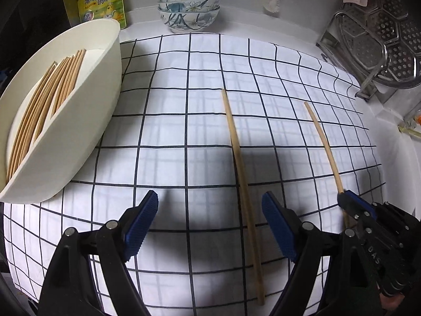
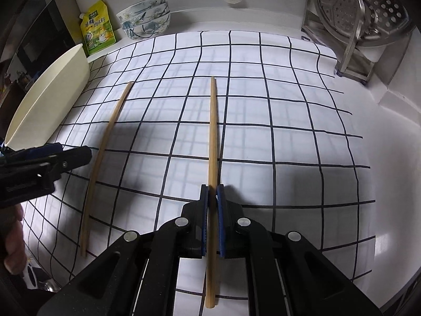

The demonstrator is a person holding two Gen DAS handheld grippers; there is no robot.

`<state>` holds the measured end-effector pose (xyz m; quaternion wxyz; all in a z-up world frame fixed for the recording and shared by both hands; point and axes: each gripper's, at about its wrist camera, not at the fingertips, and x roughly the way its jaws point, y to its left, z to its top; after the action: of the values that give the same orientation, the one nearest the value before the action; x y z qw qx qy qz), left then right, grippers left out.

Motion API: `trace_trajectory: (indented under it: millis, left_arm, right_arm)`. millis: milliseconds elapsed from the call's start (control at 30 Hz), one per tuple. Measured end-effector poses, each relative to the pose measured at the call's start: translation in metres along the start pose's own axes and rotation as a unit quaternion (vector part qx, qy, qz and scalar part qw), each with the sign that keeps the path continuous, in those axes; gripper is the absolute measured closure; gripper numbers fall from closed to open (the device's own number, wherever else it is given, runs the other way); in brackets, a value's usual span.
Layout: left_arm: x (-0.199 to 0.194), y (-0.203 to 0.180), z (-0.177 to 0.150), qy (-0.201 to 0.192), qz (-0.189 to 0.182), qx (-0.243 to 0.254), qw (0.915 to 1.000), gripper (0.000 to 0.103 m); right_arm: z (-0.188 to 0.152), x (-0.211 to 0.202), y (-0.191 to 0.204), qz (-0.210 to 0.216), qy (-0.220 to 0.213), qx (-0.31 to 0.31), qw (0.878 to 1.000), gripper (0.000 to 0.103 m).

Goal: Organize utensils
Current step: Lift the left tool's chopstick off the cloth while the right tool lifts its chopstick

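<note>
1. Left wrist: a checked cloth (image 1: pixel 184 100) covered the counter. Your left gripper (image 1: pixel 210 226) gaped empty; a loose chopstick (image 1: pixel 242 179) lay just right of its midline, the white bin (image 1: pixel 86 121) ahead-left.
2. Right wrist: your right gripper (image 2: pixel 212 218) clamped the held chopstick (image 2: pixel 213 137).

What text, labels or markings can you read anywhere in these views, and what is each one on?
"鸡精调味料": large print on the yellow seasoning pouch by the bowls.
"DAS": raised letters on the right gripper body, seen from the left wrist camera.
Small logo and fine print on the pouch: too small to read.
No other text.
</note>
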<state>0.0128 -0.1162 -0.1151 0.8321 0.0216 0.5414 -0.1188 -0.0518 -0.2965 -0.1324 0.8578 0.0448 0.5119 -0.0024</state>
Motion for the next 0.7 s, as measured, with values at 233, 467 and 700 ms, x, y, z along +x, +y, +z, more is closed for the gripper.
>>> trace_trajectory:
  millis: [233,467,700]
  left_arm:
    - [0.002,-0.003,-0.002,-0.011,0.021,0.012,0.9996,0.023]
    - [0.008,-0.002,-0.003,0.0,0.02,0.017,0.9997,0.023]
    - [0.012,-0.005,-0.004,0.007,0.033,0.027,0.9991,0.022]
  right_arm:
    - [0.004,-0.004,0.005,0.002,-0.009,-0.009,1.0,0.087]
    - [0.008,0.005,0.007,-0.001,-0.005,-0.018,1.0,0.076]
    - [0.01,0.007,0.006,0.001,-0.005,-0.023,1.0,0.076]
